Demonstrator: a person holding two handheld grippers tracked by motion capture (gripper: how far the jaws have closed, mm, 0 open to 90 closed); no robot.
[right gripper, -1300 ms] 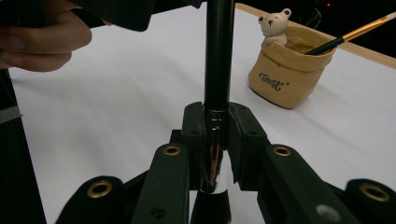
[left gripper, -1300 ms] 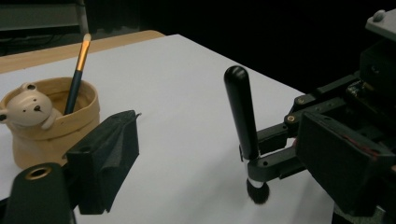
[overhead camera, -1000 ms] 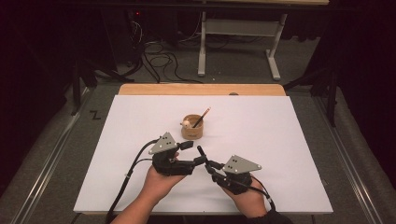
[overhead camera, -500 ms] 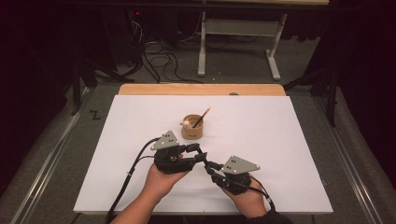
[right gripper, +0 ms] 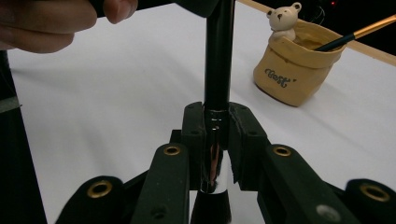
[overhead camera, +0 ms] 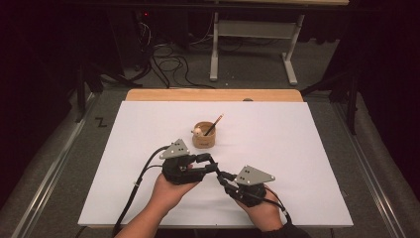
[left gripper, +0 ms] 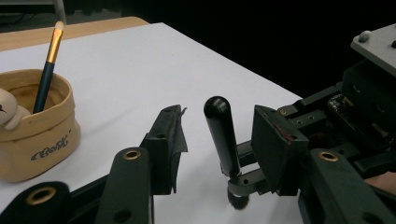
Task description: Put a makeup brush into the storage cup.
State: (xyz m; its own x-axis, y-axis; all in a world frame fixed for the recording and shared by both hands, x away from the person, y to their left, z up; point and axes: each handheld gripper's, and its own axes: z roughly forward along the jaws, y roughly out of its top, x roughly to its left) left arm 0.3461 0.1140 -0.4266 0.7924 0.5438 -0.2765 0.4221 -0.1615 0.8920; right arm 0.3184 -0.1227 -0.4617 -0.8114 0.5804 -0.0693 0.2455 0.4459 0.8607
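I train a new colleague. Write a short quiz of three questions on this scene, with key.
1. True or false: the right gripper is shut on the black brush.
2. What stands in the beige pot? A) a thin brush B) scissors C) a spoon
3. What is between the left gripper's jaws?
Key: 1 true; 2 A; 3 the black brush's handle; these jaws have just been closing, not pressing it.
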